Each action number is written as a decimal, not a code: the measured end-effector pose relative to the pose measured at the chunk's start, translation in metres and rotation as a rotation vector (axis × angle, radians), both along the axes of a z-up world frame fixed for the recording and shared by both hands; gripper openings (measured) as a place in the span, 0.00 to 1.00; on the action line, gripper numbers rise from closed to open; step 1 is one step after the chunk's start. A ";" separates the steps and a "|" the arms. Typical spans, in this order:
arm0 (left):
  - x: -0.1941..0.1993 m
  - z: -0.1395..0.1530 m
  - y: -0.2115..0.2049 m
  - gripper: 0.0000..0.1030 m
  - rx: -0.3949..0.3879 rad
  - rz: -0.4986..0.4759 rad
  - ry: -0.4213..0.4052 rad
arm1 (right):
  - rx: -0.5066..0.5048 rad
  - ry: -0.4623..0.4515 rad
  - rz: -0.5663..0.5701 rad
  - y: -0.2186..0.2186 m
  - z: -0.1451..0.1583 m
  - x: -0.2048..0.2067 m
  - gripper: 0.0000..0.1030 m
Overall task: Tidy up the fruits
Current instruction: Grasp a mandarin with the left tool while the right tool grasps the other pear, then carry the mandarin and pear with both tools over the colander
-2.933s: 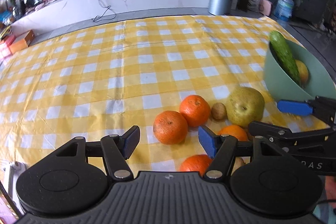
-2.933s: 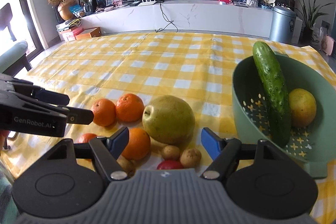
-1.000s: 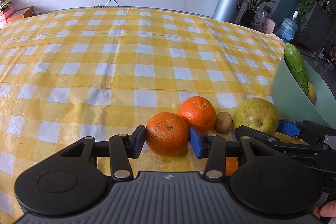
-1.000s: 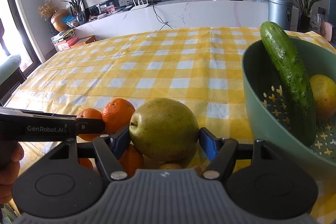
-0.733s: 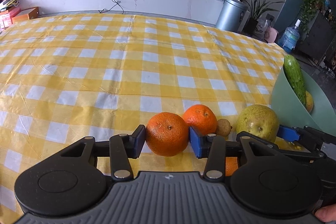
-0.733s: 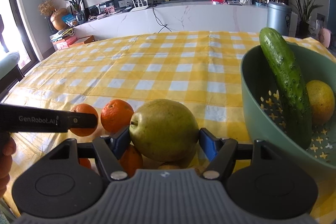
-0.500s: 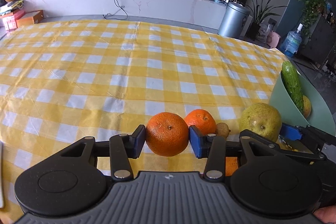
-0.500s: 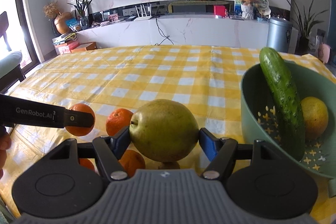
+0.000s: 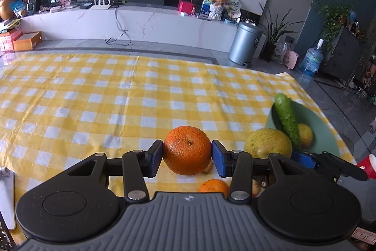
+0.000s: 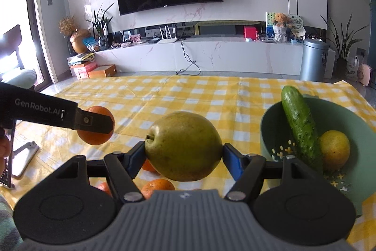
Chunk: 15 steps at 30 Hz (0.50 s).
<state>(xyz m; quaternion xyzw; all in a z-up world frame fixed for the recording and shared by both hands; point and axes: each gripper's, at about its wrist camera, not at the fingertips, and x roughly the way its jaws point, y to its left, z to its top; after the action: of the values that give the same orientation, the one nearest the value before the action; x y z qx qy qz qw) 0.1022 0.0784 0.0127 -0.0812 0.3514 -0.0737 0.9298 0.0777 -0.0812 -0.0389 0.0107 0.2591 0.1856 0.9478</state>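
**Both fruits lifted, bowl next**

Left gripper (image 9: 187,158), jaws clamped on orange (image 9: 187,149), centre of its frame; right gripper (image 10: 183,155), jaws clamped on pear (image 10: 183,146). To do it well: carry level to green bowl (image 10: 270,124) at right, lower past cucumber (image 10: 299,127), release gently. Vs 0.5 s ago: both fruits higher off worktop (image 9: 94,98), loose oranges farther below.

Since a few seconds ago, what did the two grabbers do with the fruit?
The left gripper closed on an orange and the right gripper closed on the pear; both lifted their fruit off the cloth. The cucumber and lemon stayed in the bowl.
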 end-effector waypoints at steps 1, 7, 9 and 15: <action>-0.001 0.005 -0.003 0.49 -0.002 -0.004 -0.009 | 0.000 -0.001 0.001 -0.002 0.003 -0.002 0.65; -0.007 0.026 -0.024 0.49 -0.031 -0.037 -0.054 | 0.008 -0.012 -0.022 -0.024 0.021 -0.016 0.66; -0.010 0.031 -0.035 0.49 -0.035 -0.054 -0.062 | -0.007 -0.027 -0.033 -0.034 0.027 -0.021 0.65; -0.008 0.044 -0.069 0.49 -0.053 -0.120 -0.083 | -0.039 -0.035 -0.050 -0.068 0.046 -0.027 0.65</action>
<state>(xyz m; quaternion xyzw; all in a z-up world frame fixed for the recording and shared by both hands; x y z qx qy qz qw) 0.0943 0.0098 0.0564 -0.0816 0.3146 -0.1418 0.9350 0.0505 -0.1493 0.0076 -0.0048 0.2456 0.1571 0.9566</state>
